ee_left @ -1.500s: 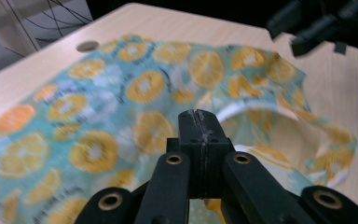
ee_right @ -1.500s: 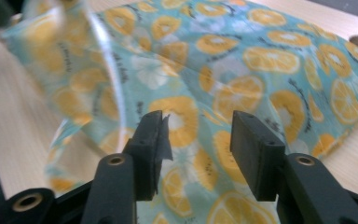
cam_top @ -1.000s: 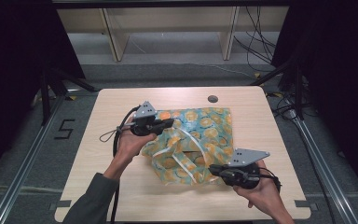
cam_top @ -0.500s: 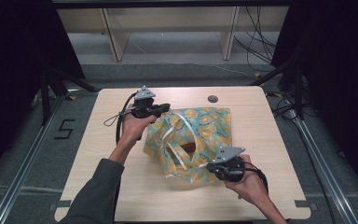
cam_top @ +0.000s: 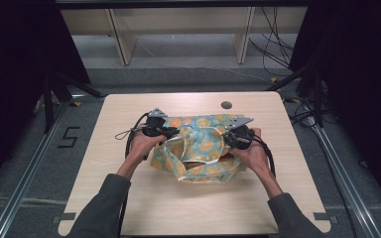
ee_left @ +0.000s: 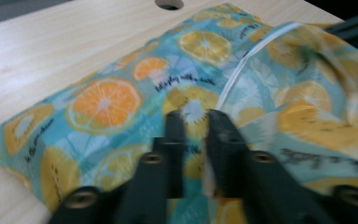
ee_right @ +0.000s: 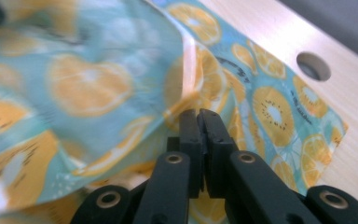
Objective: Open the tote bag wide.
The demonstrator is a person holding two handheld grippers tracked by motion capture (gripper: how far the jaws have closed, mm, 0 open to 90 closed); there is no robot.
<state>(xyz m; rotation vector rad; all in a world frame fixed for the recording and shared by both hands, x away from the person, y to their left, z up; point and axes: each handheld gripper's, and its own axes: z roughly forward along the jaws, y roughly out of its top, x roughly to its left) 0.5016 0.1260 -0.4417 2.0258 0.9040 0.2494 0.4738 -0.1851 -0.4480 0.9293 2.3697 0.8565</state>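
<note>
Citrus-print cloth [cam_top: 203, 144] pinched in closed right gripper [ee_right: 199, 114]; left gripper [ee_left: 196, 116] just parted, both hands low.

The high view sits above the person's side of the pale wooden table [cam_top: 129, 198], looking forward and down, far enough back to take in the whole tabletop, the grey floor and the pale shelf frame [cam_top: 124, 39] beyond. The left gripper view rides low and very close over the teal fabric bag printed with orange and lemon slices [ee_left: 102, 102], looking along its own black jaws toward the table's round hole [ee_left: 169, 3]. The right gripper view is just as close, facing the same bag [ee_right: 270, 107] and hole [ee_right: 313, 66]; all three views share bag, hole [cam_top: 226, 105] and tabletop.
</note>
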